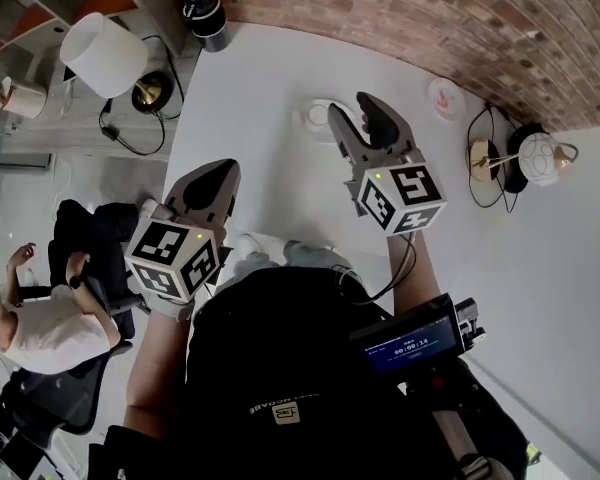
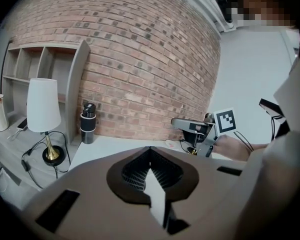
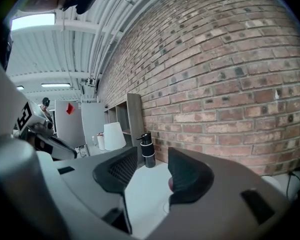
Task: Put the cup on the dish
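Over table (image 1: 280, 78), right hand-held gripper (image 1: 350, 106)

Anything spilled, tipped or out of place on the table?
Nothing stands out. The white table looks clean with no spill showing, and the black bottle stands upright by the brick wall.
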`<state>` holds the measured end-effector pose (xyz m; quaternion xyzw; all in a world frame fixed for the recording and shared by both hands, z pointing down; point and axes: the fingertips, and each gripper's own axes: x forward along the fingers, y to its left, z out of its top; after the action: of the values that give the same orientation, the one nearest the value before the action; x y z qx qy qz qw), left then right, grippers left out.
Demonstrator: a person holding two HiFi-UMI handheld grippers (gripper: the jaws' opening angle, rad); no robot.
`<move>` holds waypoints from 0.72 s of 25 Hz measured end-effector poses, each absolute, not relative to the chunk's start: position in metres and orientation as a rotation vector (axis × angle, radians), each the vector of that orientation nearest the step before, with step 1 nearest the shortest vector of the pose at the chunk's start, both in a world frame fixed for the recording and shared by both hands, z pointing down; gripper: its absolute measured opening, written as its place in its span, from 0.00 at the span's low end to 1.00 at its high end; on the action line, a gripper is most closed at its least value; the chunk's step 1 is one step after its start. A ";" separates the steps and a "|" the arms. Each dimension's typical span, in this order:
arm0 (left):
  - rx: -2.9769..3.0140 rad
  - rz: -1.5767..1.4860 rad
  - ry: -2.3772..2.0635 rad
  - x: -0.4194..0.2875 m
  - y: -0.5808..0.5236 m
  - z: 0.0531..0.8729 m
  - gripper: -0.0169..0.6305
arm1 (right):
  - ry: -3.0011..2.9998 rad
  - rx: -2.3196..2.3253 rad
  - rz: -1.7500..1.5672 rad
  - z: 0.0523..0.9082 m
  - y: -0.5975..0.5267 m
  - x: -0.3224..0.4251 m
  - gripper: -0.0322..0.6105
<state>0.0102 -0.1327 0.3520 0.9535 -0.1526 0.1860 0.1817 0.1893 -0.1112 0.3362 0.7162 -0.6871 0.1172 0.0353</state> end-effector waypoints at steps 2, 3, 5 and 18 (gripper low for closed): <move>2.705 0.517 -0.396 0.015 -0.129 0.350 0.03 | -2.108 2.232 0.347 0.325 -0.101 0.190 0.33; 2.712 0.513 -0.377 0.018 -0.127 0.348 0.03 | -2.103 2.250 0.338 0.320 -0.095 0.190 0.31; 2.724 0.507 -0.335 0.025 -0.124 0.347 0.03 | -2.089 2.289 0.319 0.308 -0.083 0.191 0.27; 2.761 0.482 -0.187 0.046 -0.118 0.335 0.03 | -2.049 2.471 0.323 0.279 -0.033 0.194 0.11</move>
<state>0.0456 -0.1179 0.3348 0.9694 -0.0658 0.1691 0.1655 0.1936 -0.0328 0.2786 0.7653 -0.6345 0.1000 -0.0421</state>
